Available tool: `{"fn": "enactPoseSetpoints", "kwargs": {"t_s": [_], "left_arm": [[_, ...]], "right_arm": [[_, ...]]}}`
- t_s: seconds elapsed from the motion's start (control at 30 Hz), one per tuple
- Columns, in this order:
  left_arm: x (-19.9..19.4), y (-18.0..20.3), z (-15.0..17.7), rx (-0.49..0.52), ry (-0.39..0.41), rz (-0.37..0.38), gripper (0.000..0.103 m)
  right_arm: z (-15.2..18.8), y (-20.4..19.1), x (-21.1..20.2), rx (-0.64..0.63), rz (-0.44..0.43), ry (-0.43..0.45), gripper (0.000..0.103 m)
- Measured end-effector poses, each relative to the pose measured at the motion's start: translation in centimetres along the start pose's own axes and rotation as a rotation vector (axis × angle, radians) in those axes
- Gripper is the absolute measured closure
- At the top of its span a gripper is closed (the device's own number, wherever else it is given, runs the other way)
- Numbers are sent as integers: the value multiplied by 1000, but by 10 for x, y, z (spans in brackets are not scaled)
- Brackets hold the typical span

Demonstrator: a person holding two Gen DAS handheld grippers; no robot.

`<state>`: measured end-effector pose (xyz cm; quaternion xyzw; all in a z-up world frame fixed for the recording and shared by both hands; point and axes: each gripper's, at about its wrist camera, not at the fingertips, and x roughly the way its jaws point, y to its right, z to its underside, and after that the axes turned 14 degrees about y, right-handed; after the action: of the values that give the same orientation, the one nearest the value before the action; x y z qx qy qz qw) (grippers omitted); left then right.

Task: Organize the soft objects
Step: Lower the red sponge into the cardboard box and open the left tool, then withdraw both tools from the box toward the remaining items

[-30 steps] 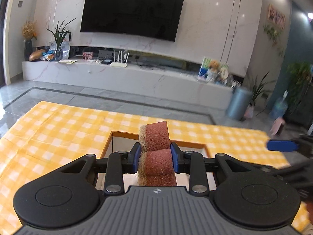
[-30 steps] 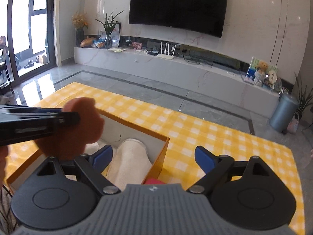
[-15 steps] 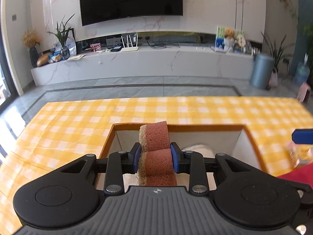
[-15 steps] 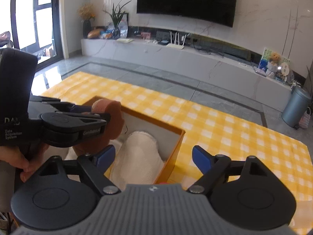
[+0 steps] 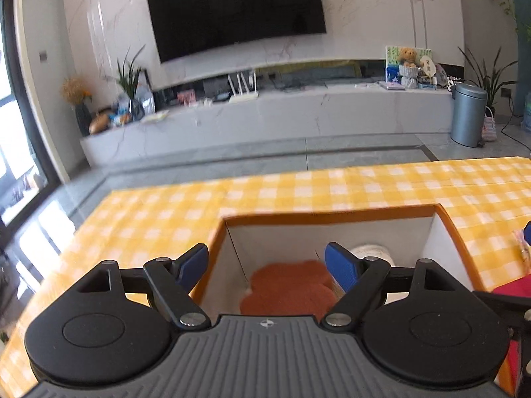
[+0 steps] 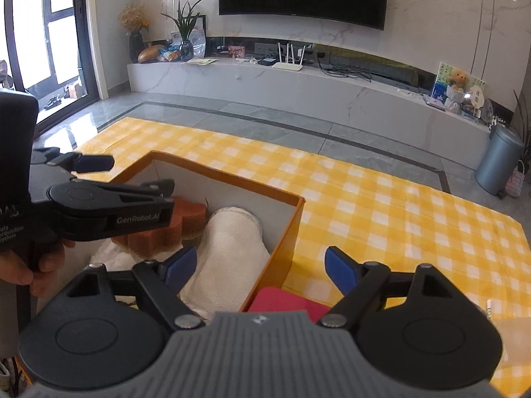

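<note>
An orange box (image 5: 332, 214) with white inner walls stands on the yellow checked tablecloth. A reddish-brown sponge (image 5: 292, 287) lies inside it, below my open, empty left gripper (image 5: 267, 267). The sponge (image 6: 186, 215) also shows in the right wrist view, beside a white rolled towel (image 6: 229, 252) in the box (image 6: 288, 232). My right gripper (image 6: 260, 267) is open and empty, hovering over the box's right wall. A red soft object (image 6: 282, 301) lies just outside the box beneath it. The left gripper (image 6: 96, 179) shows at the left there.
The tablecloth (image 6: 398, 205) covers the table to the right and far side of the box. A pale item (image 6: 504, 325) lies at the right edge near me. A small packet (image 5: 521, 248) lies right of the box. Beyond are the floor and a TV console.
My left gripper opened and let go of the sponge, which now lies in the box. The left view swung to the left. The right gripper stayed open and shifted slightly.
</note>
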<state>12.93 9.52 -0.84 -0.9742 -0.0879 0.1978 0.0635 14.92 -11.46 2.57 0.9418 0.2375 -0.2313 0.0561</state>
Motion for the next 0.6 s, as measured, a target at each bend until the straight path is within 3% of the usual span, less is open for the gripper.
{"fn": "enactPoseSetpoints", "kwargs": {"t_s": [0.13,0.27,0.6], "left_arm": [[-7,-2,-3,11,-2,16,9],[-21,-7,-6,-37,19,91,9],[-59,-5,-23,-85,59,187,8]], "right_arm": [[-6,3,-12,10,13,16,20],[-9,2,-26,-4,21,31,19],[-18,3,-61,-26,52,86,19]]}}
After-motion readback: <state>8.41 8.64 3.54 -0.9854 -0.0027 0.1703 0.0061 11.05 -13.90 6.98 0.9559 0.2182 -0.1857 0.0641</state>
